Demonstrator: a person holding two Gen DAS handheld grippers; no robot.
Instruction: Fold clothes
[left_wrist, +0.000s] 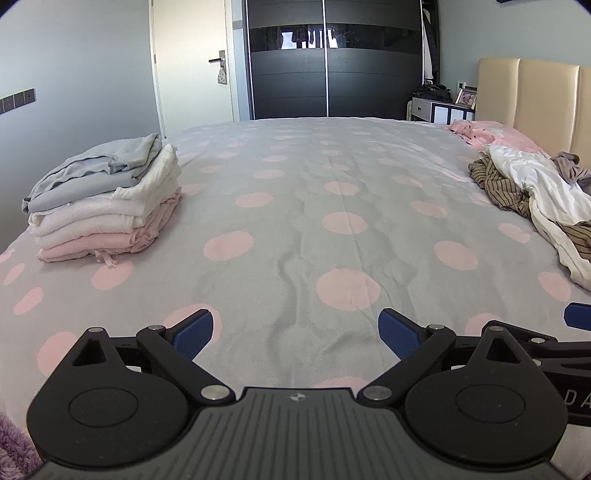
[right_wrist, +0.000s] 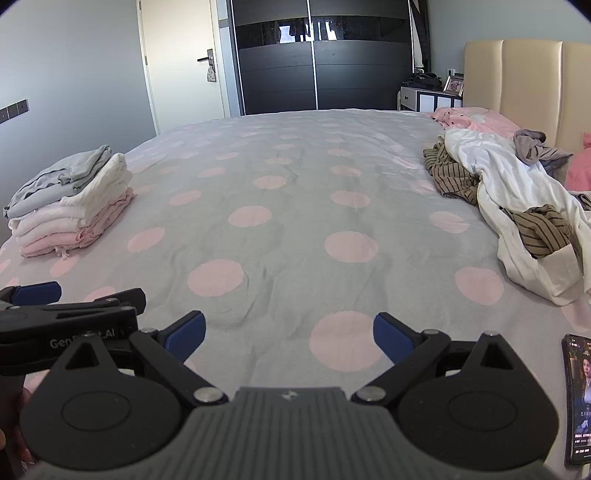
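A neat stack of folded clothes (left_wrist: 107, 199) (right_wrist: 72, 206), grey on top, then white, then pink, rests at the left side of the bed. A loose heap of unfolded clothes (left_wrist: 532, 192) (right_wrist: 517, 206), white, brown-striped and grey, lies at the right by the headboard. My left gripper (left_wrist: 295, 334) hovers over the near part of the bed, open, nothing between its blue pads. My right gripper (right_wrist: 289, 338) is beside it to the right, also open and empty. In the right wrist view the left gripper's side (right_wrist: 66, 314) shows at the left edge.
The bed (left_wrist: 295, 221) (right_wrist: 288, 206) has a grey cover with pink dots. A phone (right_wrist: 579, 398) with a lit screen lies at the near right. A beige headboard (right_wrist: 517, 81), pink pillows, a nightstand, a dark wardrobe (left_wrist: 332, 59) and a door stand beyond.
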